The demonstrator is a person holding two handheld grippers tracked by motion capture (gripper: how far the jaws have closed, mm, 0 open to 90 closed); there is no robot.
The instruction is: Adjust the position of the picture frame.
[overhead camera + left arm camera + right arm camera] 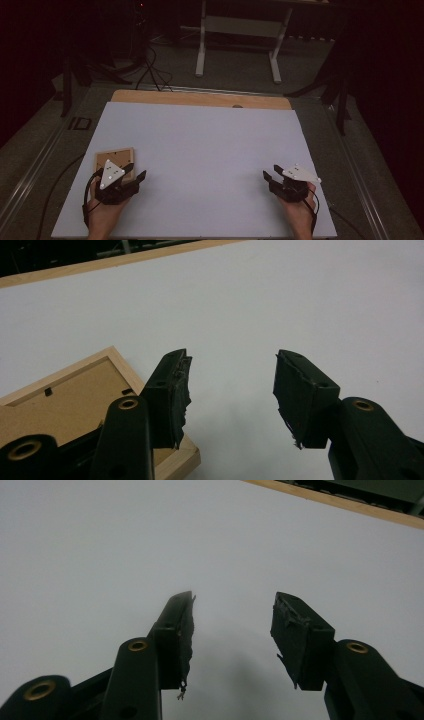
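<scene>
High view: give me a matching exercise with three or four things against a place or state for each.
Things:
1. picture frame
2. left gripper
3. right gripper
4. white sheet

Places or states:
A. open over bare sheet at the near right
B. covers most of the tabletop
C. lies back side up at the near left
D. open, one jaw above the frame's corner

Pairs: 1-C, 2-D, 3-A, 4-B
</scene>
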